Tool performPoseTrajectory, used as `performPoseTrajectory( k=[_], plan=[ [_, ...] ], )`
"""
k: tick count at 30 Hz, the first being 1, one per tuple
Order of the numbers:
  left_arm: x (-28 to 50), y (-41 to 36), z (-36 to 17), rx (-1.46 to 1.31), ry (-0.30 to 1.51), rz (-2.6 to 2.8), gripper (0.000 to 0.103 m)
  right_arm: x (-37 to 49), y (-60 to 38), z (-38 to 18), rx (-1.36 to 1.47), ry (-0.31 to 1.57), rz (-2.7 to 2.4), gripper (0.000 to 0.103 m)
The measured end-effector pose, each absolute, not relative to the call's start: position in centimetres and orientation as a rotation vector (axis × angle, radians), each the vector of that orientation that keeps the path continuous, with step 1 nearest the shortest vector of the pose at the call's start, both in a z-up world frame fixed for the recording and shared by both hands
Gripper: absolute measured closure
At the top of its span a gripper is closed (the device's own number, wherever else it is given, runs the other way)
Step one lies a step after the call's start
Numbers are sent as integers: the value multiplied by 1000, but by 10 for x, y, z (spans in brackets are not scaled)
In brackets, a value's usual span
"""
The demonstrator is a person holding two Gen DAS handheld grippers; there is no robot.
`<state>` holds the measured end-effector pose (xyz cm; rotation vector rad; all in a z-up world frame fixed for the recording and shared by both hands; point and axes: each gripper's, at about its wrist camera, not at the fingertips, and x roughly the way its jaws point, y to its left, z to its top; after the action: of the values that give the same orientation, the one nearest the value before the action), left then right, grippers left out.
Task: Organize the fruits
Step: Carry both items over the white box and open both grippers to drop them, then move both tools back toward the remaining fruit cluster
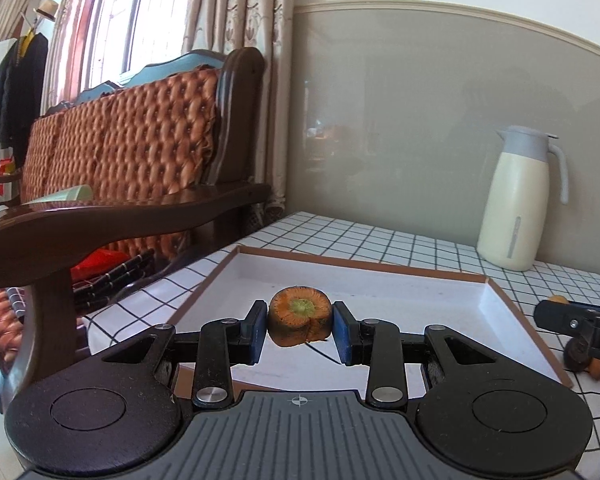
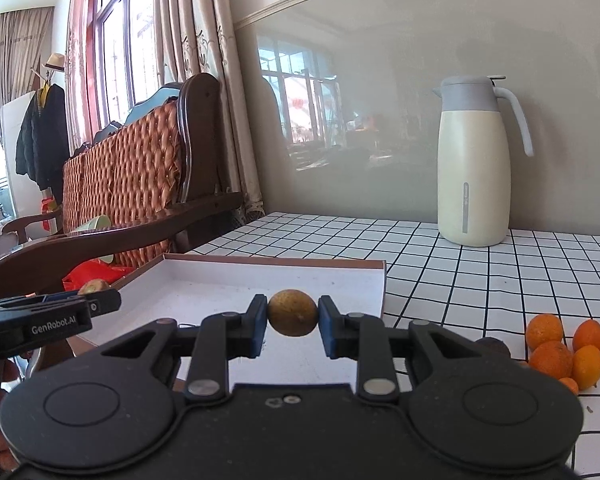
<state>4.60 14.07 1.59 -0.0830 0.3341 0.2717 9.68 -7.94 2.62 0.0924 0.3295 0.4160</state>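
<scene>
So both grippers have something. The left gripper (image 1: 300,330) has its fingers clamped on a carrot stub (image 1: 300,316), cut end with the green core facing the camera, held over the white tray (image 1: 496,304). The right gripper (image 2: 293,330) is squeezing a small brownish-yellow round fruit (image 2: 292,312), also above that tray. The tray sits on the checkered counter (image 2: 460,280). A little pile of oranges (image 2: 564,350) lies on the counter right of the tray, and a cream thermos jug (image 2: 474,160) stands by the wall.
</scene>
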Motion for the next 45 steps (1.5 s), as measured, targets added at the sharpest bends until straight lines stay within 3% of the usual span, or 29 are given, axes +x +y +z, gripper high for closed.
performPoseTrajectory(
  k=[9, 11, 12, 13, 14, 15, 17, 21, 45],
  plan=[
    [66, 168, 2, -98, 395, 353, 68, 112, -71, 11, 61, 381, 355, 83],
    [69, 169, -1, -104, 410, 384, 67, 112, -69, 9, 43, 374, 316, 65],
    [70, 171, -1, -118, 422, 387, 59, 108, -71, 11, 46, 352, 303, 59],
    [68, 172, 2, -145, 416, 386, 28, 103, -76, 16, 71, 305, 303, 43],
    [62, 171, 6, -165, 384, 395, 10, 95, -82, 21, 97, 248, 294, 17],
    [54, 168, 10, -165, 331, 421, 0, 85, -87, 27, 111, 172, 258, 5],
    [40, 162, 21, -137, 250, 430, 0, 69, -97, 33, 101, 33, 200, 6],
    [23, 152, 28, -95, 199, 424, 0, 58, -111, 34, 77, -45, 210, 6],
    [36, 70, 32, -2, 214, 210, 0, 44, -154, 25, 78, 51, 198, 6]
  ],
)
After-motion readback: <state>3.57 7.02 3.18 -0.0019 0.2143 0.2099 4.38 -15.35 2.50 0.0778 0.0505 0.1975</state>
